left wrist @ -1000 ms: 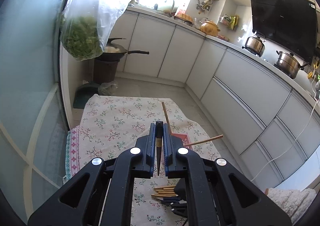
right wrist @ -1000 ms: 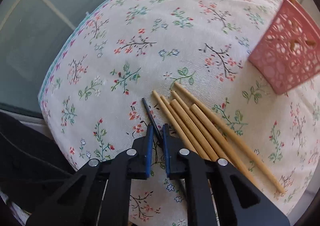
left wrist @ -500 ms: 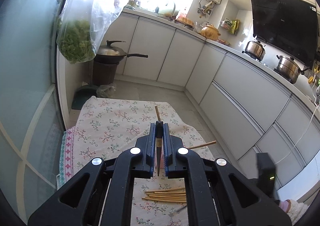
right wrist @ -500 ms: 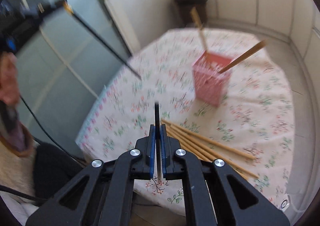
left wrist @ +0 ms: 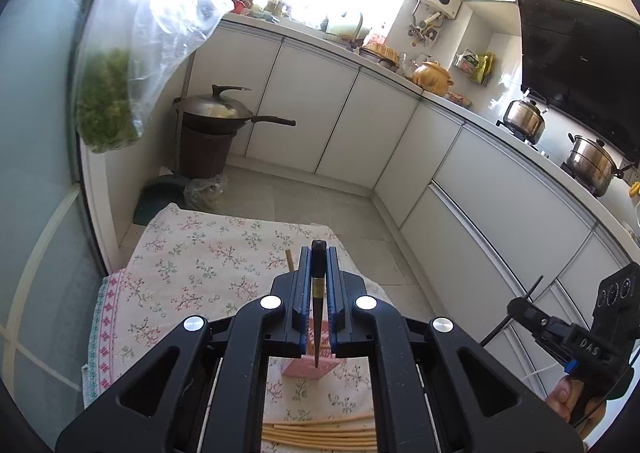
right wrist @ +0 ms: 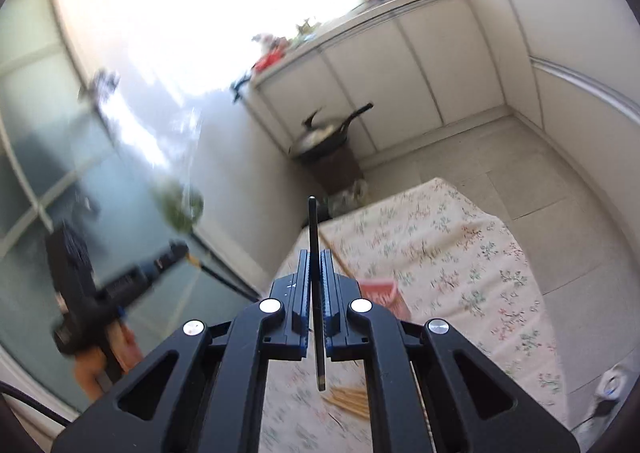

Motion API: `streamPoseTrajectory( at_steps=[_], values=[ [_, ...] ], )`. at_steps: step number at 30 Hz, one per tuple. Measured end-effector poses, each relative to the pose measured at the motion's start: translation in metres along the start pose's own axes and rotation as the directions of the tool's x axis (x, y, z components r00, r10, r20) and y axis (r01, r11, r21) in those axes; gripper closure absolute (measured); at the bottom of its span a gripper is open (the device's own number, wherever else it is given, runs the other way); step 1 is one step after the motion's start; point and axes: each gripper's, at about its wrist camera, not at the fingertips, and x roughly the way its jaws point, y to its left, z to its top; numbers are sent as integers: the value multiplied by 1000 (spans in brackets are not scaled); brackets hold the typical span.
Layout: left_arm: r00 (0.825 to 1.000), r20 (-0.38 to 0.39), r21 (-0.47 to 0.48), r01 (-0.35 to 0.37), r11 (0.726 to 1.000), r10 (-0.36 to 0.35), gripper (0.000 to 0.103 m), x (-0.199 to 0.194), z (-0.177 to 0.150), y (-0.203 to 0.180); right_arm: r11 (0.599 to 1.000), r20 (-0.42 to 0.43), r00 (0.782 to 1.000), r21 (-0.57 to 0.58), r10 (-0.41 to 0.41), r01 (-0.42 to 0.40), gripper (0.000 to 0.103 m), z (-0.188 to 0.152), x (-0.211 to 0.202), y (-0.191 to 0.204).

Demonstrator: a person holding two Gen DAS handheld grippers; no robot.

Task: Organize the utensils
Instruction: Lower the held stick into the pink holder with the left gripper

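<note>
With both grippers clamped, we hold one dark chopstick in each, above the table.
Left gripper (left wrist: 319, 273) pinches a black gold-banded chopstick (left wrist: 318, 305), tip over the pink perforated plastic holder (left wrist: 310, 369); right gripper (right wrist: 315, 285) pinches a thin black chopstick (right wrist: 316, 293). Pale bamboo chopsticks (left wrist: 320, 431) lie bundled on the floral tablecloth (left wrist: 192, 265), near the holder.

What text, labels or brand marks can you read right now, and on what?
"DAS": on the right gripper body, seen from the left wrist view.
Range hood: small logo, too small to read.
Green packets on the counter: print too small to read.
Right wrist view: blurred, nothing legible.
</note>
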Motion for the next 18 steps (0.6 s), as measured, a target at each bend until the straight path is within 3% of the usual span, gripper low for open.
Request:
streamPoseTrajectory(
  at_steps=[8,11,14,18],
  values=[
    [999,-48,-21,-23,1000,22,97,58,2,-7,995,65,998,98,-20,13,98,24,22,-21],
    [995,-73,-12,-66,998,65,96,83,-7,-3,994,69,997,103,-45,38,98,25,34,-27],
    [989,-138,-19,-48,999,45,92,110,-19,2,991,63,995,117,-78,70,98,24,48,-35],
    [986,-160,-71,-49,996,38,87,107,-21,12,986,60,992,133,-107,98,98,22,61,-41]
  ],
)
